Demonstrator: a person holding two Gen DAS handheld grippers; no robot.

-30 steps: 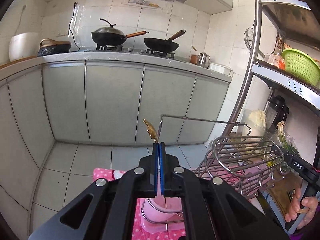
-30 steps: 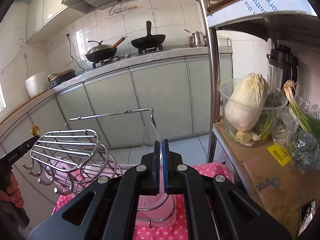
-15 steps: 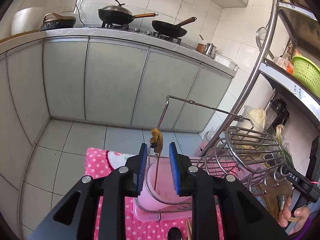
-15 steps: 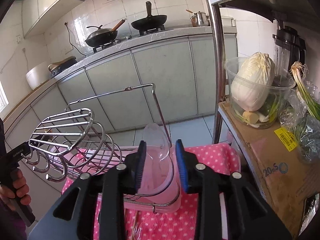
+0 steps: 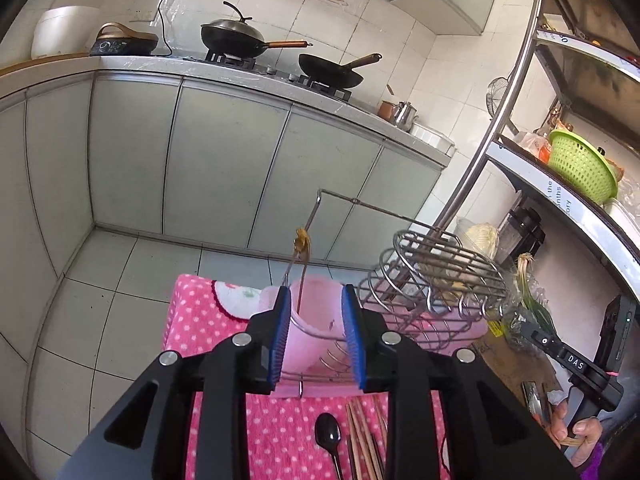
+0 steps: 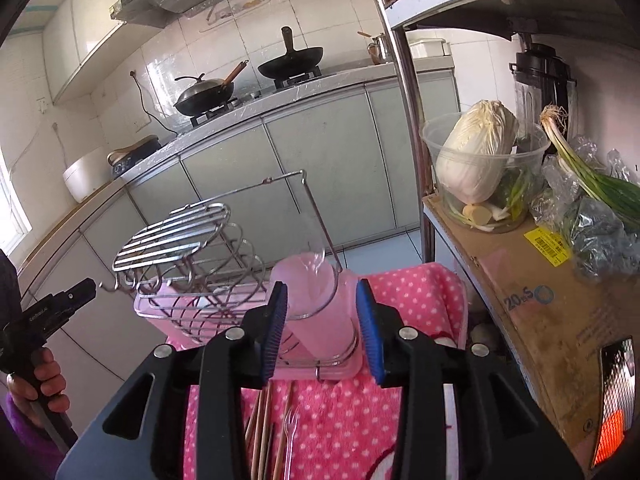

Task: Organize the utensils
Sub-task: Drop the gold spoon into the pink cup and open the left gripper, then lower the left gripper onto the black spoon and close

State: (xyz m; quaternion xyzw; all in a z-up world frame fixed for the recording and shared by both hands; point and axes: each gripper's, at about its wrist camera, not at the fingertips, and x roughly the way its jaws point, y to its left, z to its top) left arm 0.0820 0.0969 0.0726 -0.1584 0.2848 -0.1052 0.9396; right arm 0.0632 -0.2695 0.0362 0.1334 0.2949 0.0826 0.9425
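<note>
Left gripper angled down over pink cup, jaws opening, nothing gripped; right gripper likewise parted, empty.

shiny metal wire rack, matt pink plastic cup, fuzzy dotted cloth.

1. Left claw: pointed forward and downward; its blue-padded fingers were spreading apart, nothing pressed between them.
2. Right claw: pointed forward and downward; blue pads stood apart, gripping nothing.
3. Right hand: bare, fingers curled around its claw's black handle, at the left view's lower right edge.
4. Left hand: bare, wrapped around its handle at the right view's left edge, purple sleeve below.
</note>
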